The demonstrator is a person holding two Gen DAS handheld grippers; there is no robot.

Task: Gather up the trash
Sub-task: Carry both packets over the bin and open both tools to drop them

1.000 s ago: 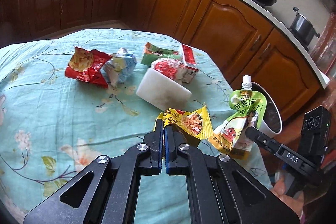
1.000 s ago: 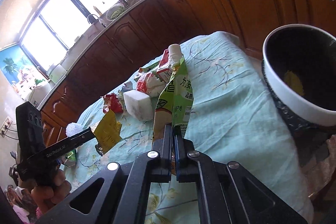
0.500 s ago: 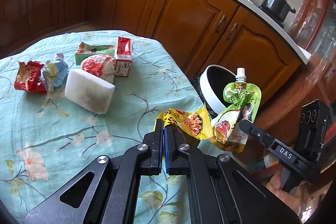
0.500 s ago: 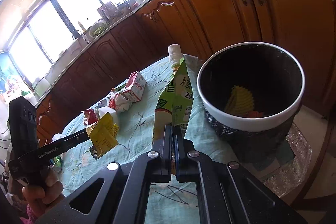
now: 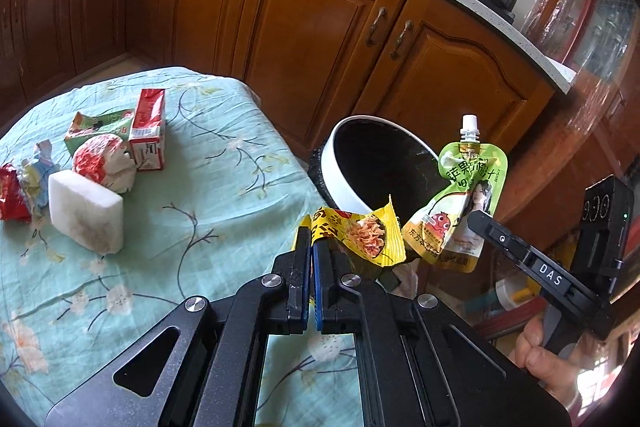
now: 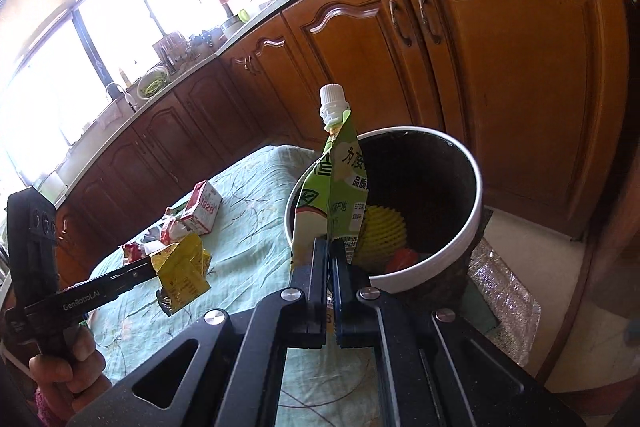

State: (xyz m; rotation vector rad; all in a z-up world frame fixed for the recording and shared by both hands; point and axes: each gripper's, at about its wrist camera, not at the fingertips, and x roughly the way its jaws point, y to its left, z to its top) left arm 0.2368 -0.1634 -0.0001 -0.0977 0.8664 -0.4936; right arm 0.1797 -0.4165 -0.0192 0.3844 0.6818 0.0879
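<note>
Beside the table edge, the right gripper (image 6: 329, 263), clamped on the upright green pouch (image 6: 340, 187), stands nearer the bin (image 6: 474, 195) ahead than the left gripper (image 5: 311, 247), pinching the yellow wrapper (image 5: 360, 235).

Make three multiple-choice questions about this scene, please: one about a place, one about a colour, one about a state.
1. Where does the bin stand?
A. on the table
B. beside the table edge, on the floor
C. on the counter

2. What colour is the wrapper in the left gripper?
A. yellow
B. blue
C. white

3. In what state is the right gripper?
A. open and empty
B. shut on a red carton
C. shut on the green pouch

Answers:
1. B, its white rim sits lower than the tablecloth, next to the table edge.
2. A, the pinched packet is yellow with a food picture.
3. C, both fingers press the pouch's lower part, cap upward.
</note>
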